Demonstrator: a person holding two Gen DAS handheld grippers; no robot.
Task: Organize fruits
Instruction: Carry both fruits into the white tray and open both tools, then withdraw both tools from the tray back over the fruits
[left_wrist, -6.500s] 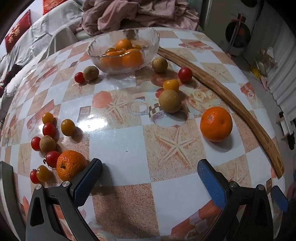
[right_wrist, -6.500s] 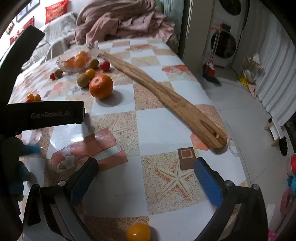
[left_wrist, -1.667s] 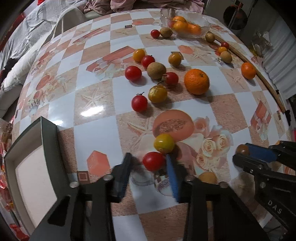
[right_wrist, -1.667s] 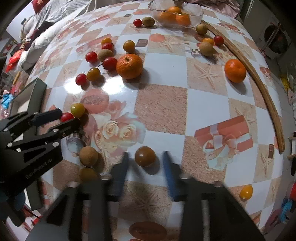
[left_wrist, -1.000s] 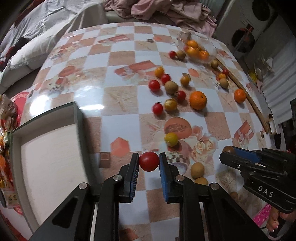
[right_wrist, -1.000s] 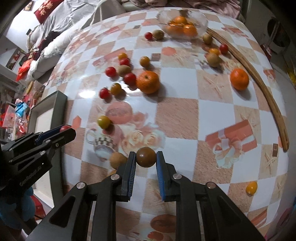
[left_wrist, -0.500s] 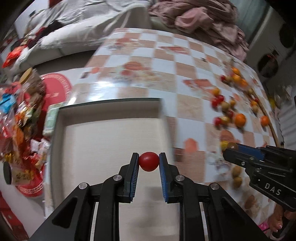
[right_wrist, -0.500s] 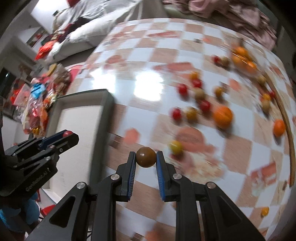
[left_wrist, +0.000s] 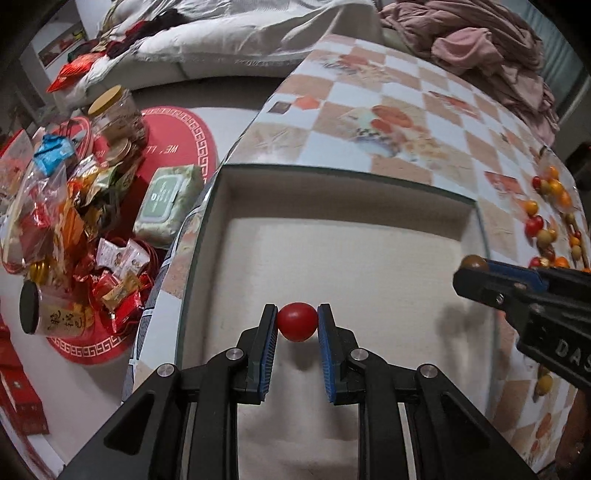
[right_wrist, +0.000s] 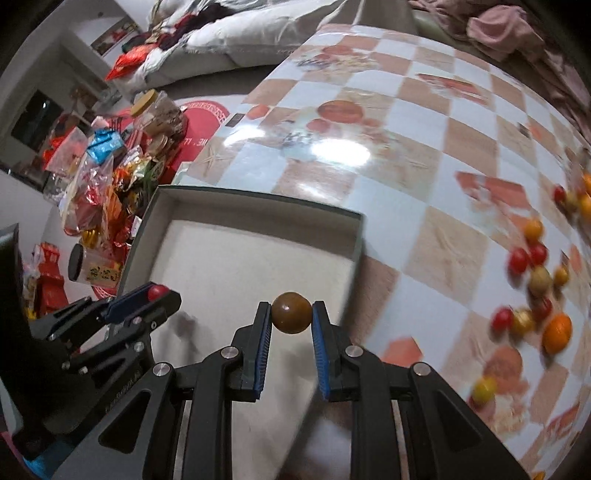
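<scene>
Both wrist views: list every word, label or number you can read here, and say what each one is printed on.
"DAS", cut off at the frame edge: body of the right gripper, left wrist view.
"WE. LL", mirrored and partly hidden: round red mat on the floor.
Yellow label on the lying jar: characters too blurred to read.
Embossed lettering on the left gripper body, right wrist view: too dark to read.
Snack wrappers: print too small.

Left tongs (left_wrist: 297, 323) pinch a red tomato (left_wrist: 297, 322) above a shallow tray (left_wrist: 347, 173); at 3 o'clock, right tongs (left_wrist: 471, 267) grip a brown fruit (left_wrist: 474, 262).
</scene>
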